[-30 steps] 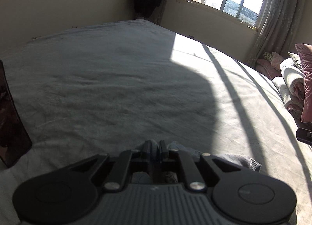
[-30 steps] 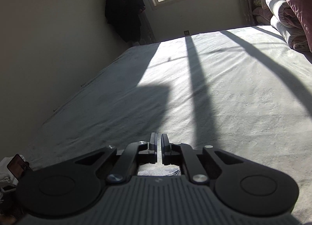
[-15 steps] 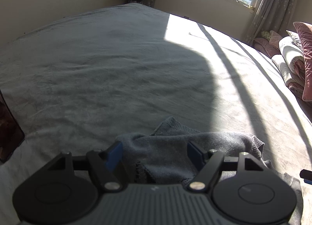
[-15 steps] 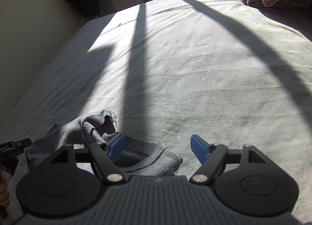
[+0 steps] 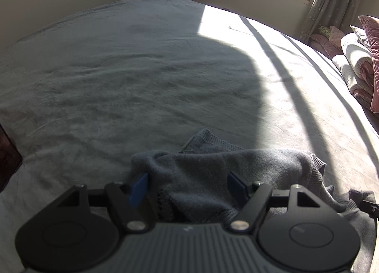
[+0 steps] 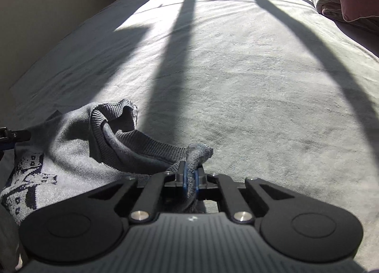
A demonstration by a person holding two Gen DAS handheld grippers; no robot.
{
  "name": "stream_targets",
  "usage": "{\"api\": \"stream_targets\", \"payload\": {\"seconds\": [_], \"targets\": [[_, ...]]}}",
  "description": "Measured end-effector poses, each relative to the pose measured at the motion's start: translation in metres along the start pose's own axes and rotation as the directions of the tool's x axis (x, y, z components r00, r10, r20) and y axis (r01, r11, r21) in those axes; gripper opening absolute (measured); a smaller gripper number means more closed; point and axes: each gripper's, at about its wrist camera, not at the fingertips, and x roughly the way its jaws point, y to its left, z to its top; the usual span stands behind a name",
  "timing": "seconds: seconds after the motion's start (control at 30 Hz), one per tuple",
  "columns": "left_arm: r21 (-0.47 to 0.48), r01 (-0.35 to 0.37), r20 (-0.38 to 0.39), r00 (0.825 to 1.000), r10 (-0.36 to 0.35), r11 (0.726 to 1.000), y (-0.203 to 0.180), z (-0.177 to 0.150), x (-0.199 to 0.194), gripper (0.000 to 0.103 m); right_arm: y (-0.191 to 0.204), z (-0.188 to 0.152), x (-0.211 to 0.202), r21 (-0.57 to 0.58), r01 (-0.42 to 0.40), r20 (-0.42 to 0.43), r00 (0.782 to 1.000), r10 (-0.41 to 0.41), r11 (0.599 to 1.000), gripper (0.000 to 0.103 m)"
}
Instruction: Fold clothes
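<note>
A grey knit sweater (image 5: 213,173) lies bunched on the bed at the near edge. In the left wrist view my left gripper (image 5: 187,184) is open, its blue-padded fingers standing on either side of a fold of the sweater. In the right wrist view the sweater (image 6: 71,145) shows a ribbed collar and a dark woven pattern at the left. My right gripper (image 6: 189,176) is shut on a corner of the sweater's edge, and the cloth sticks out above the pads. The left gripper's tip shows at the far left edge (image 6: 14,135).
The wide grey bed cover (image 5: 142,72) stretches ahead, half in sun and half in shadow. Folded quilts and pink pillows (image 5: 360,64) are stacked at the right. A dark object (image 5: 7,154) stands at the bed's left edge. A window and curtains are at the far wall.
Both grippers opened and dropped toward the sweater. The right gripper has since shut on the sweater's edge; the left stays open over the cloth.
</note>
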Motion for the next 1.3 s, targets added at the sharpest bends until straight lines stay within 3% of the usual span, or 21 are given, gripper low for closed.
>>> {"api": "stream_targets", "payload": {"seconds": [0.2,0.47,0.57,0.83,0.9,0.97,1.03,1.07,1.1,1.3], "targets": [[-0.028,0.028,0.009,1.000,-0.028,0.999,0.000,0.005,0.000,0.074,-0.009,0.058,0.000,-0.056,0.140,0.106,0.985,-0.134,0.989,0.005],[-0.064,0.074,-0.022,0.997,-0.075,0.995,-0.003,0.008,0.010,0.074,-0.027,0.114,0.026,-0.047,0.302,0.171,0.941,-0.291,0.952,0.005],[-0.047,0.076,-0.030,0.997,-0.078,0.996,-0.007,0.007,0.013,0.074,-0.040,0.125,0.041,0.002,0.314,0.157,0.937,-0.311,0.949,0.005],[-0.049,0.086,-0.067,0.994,-0.090,0.995,-0.009,0.005,0.020,0.074,-0.046,0.116,0.064,0.075,0.281,0.074,0.955,-0.287,0.957,0.006],[-0.047,0.087,-0.071,0.993,-0.090,0.995,-0.010,0.004,0.019,0.074,-0.048,0.112,0.061,0.099,0.267,0.064,0.960,-0.274,0.959,0.016],[-0.038,0.086,-0.071,0.993,-0.089,0.996,-0.012,0.002,0.017,0.074,-0.050,0.109,0.052,0.117,0.255,0.063,0.963,-0.263,0.960,0.018],[-0.030,0.087,-0.073,0.993,-0.089,0.996,-0.014,0.000,0.014,0.074,-0.052,0.105,0.044,0.134,0.243,0.061,0.966,-0.253,0.961,0.039],[-0.026,0.089,-0.076,0.993,-0.091,0.996,-0.014,-0.001,0.014,0.074,-0.053,0.103,0.039,0.139,0.241,0.067,0.965,-0.252,0.961,0.057],[-0.020,0.091,-0.080,0.993,-0.092,0.996,-0.015,-0.002,0.013,0.074,-0.055,0.100,0.034,0.143,0.236,0.068,0.967,-0.247,0.961,0.063],[0.034,0.108,-0.104,0.989,-0.104,0.994,-0.019,-0.015,0.005,0.074,-0.062,0.073,-0.004,0.175,0.192,0.060,0.977,-0.205,0.966,0.063]]}}
